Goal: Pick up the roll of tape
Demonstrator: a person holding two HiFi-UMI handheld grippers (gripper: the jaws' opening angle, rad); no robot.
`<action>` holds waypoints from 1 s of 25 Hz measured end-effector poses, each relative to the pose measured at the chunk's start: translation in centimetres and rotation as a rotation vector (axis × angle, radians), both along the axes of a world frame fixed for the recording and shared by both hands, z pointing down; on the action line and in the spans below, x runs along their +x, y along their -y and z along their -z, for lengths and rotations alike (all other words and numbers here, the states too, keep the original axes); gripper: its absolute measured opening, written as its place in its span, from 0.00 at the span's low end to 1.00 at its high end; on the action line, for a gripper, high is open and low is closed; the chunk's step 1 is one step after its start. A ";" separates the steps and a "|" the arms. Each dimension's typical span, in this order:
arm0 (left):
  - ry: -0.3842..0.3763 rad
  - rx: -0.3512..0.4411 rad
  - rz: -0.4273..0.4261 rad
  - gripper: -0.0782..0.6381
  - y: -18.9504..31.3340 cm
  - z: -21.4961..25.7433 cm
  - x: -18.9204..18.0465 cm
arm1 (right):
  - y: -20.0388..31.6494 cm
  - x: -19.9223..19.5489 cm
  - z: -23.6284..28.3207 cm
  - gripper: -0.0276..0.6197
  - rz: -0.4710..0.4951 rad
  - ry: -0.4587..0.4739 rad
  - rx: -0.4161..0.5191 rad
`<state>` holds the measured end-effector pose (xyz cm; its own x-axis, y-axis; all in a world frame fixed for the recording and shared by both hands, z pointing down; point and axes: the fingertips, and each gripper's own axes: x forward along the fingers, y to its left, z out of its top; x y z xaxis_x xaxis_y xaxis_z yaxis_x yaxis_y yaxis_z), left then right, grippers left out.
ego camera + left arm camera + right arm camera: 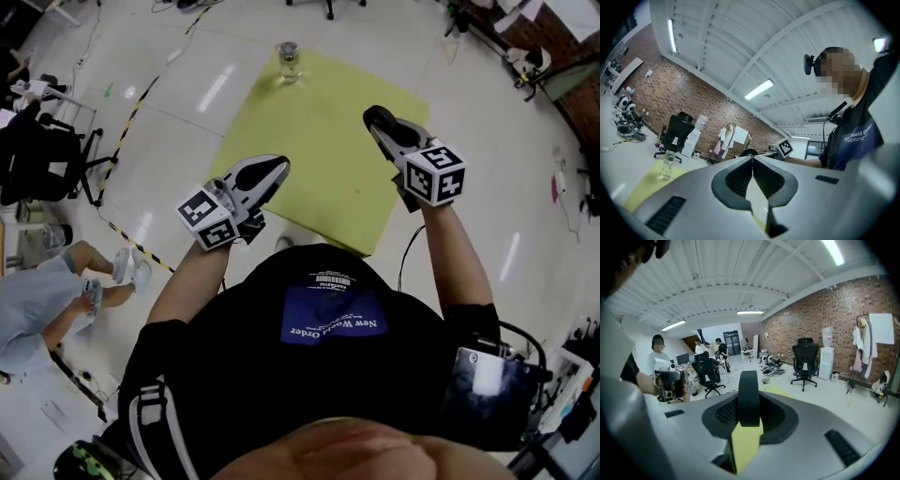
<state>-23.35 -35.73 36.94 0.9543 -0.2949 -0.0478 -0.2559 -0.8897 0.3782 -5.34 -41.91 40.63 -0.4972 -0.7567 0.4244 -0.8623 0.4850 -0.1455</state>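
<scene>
The one black roll of tape (pixel 749 397) stands on edge, clamped between the jaws of the right hand-held gripper (pixel 382 124). It is up in the air, off the single yellow-green mat (pixel 309 141) spread on the glossy white floor (pixel 487 187), where one clear bottle (pixel 288 62) stands at the mat's far edge. The left hand-held gripper (pixel 752 161) has its jaws pressed together, empty. Only the gripper views show the brick wall (pixel 811 324) and black office chairs (pixel 805 357), while only the head view shows the whole mat.
</scene>
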 end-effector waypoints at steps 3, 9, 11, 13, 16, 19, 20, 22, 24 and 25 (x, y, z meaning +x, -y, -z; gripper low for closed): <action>-0.025 0.037 0.003 0.12 -0.6 2.5 0.2 | -2.4 0.2 3.6 0.15 0.026 0.027 0.041; -0.067 0.105 -0.018 0.12 -1.0 6.1 0.7 | -5.6 0.2 8.9 0.15 0.065 0.074 0.122; -0.073 0.119 -0.027 0.12 -1.3 6.8 0.9 | -6.7 -0.1 9.9 0.15 0.076 0.085 0.138; -0.077 0.133 -0.032 0.12 -1.6 7.4 1.1 | -7.7 -0.2 10.6 0.15 0.086 0.101 0.152; -0.083 0.145 -0.039 0.12 -1.7 8.2 1.5 | -8.4 0.1 11.7 0.16 0.103 0.140 0.167; -0.086 0.154 -0.043 0.12 -1.8 8.7 1.6 | -9.0 0.1 12.5 0.16 0.112 0.155 0.185; -0.087 0.157 -0.044 0.12 -1.9 8.8 1.5 | -9.2 0.2 12.6 0.16 0.111 0.151 0.193; -0.088 0.164 -0.045 0.12 -2.1 9.1 1.5 | -9.4 0.4 12.8 0.16 0.108 0.144 0.208; -0.087 0.170 -0.047 0.12 -2.2 9.3 1.5 | -9.4 0.5 12.9 0.16 0.105 0.142 0.214; -0.085 0.171 -0.046 0.12 -2.2 9.3 1.5 | -9.3 0.5 12.8 0.16 0.105 0.141 0.215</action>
<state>-21.89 -33.50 27.61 0.9571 -0.2314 -0.1745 -0.1868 -0.9528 0.2392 -4.88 -32.60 27.78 -0.6206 -0.7629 0.1810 -0.7841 0.6036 -0.1444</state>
